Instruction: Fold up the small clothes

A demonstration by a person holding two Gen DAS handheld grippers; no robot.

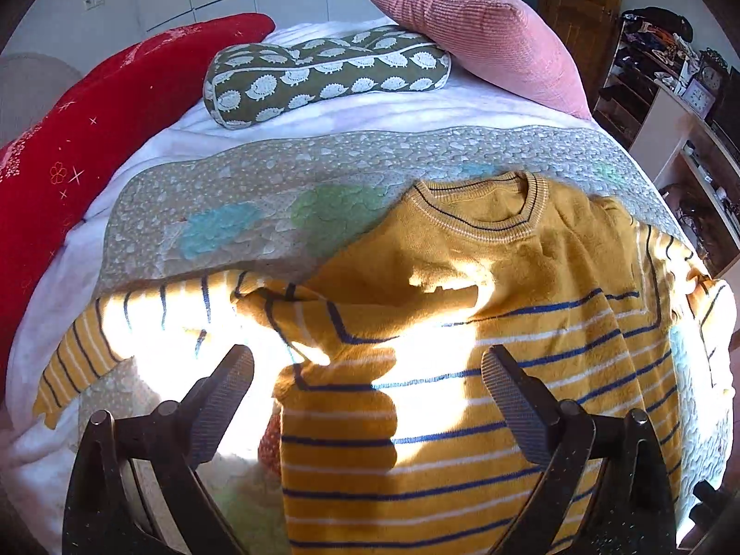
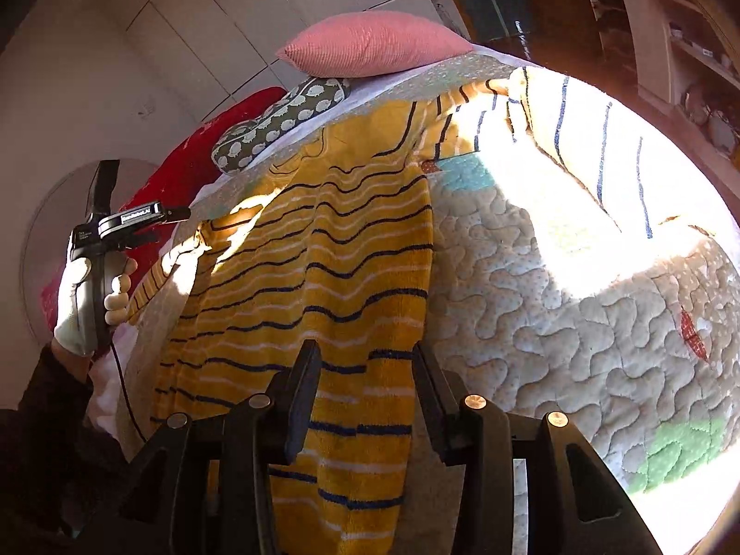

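Sunlight bleaches the striped sweater [image 1: 462, 323] at its middle, hiding the left sleeve's folds. It lies flat on the quilt [image 1: 277, 194] covering the bed. Only the right wrist view shows the person's gloved left hand [image 2: 88, 291]. Both left tongs [image 1: 365, 370] and right tongs [image 2: 365, 370] hover released above the sweater. Pillows [image 1: 471, 32] line the headboard end.

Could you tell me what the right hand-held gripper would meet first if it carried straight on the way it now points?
Most likely the striped yellow sweater: the right hand-held gripper is open, with the sweater's lower edge lying between its fingers and directly ahead. Whether it already touches the fabric is unclear.
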